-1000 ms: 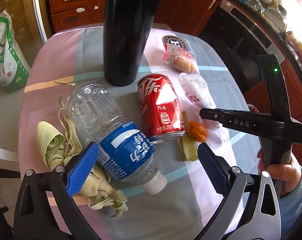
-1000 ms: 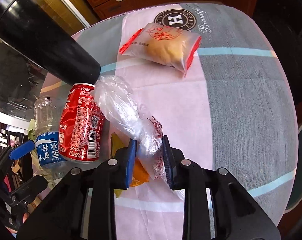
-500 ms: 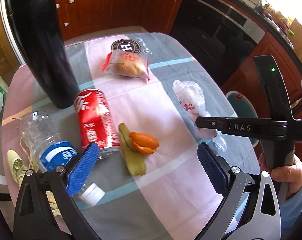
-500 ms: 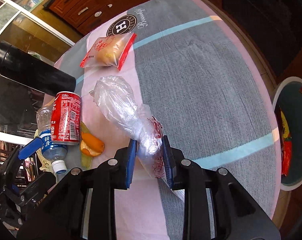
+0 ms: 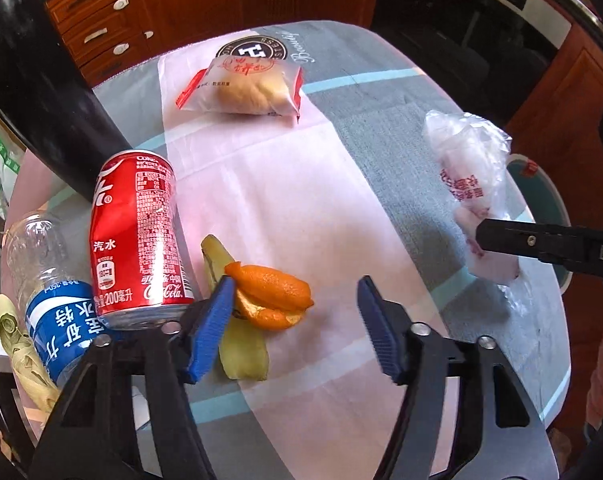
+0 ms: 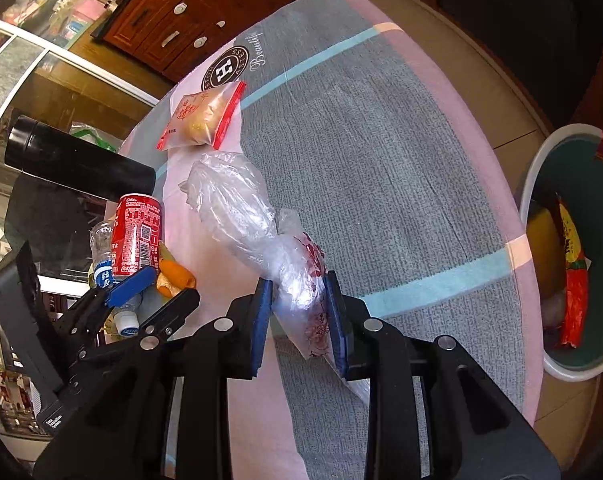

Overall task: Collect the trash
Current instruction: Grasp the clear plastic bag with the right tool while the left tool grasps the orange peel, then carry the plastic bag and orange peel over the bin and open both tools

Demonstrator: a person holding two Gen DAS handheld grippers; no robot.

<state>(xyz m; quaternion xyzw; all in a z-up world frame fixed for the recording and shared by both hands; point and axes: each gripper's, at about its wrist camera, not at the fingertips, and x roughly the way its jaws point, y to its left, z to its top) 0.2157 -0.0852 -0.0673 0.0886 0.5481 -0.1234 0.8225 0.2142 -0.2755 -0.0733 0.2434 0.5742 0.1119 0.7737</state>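
My right gripper (image 6: 297, 320) is shut on a crumpled clear plastic bag (image 6: 245, 216) with red print and holds it above the table; the bag also shows in the left wrist view (image 5: 469, 172). My left gripper (image 5: 293, 320) is open, low over the table, its blue pads on either side of an orange peel (image 5: 273, 296) that lies on a yellow-green peel (image 5: 241, 348). A red cola can (image 5: 137, 236) and a clear water bottle (image 5: 49, 292) lie to the left.
A wrapped bun (image 5: 241, 88) lies at the far side of the table. A tall black flask (image 5: 33, 92) stands at the left. A white bin (image 6: 569, 260) with trash sits on the floor to the right of the table. Dried husks (image 5: 17, 352) lie at the left edge.
My left gripper moved right from the bottle to the orange peel and came closer. My right gripper lifted the plastic bag and carried it right, toward the bin.
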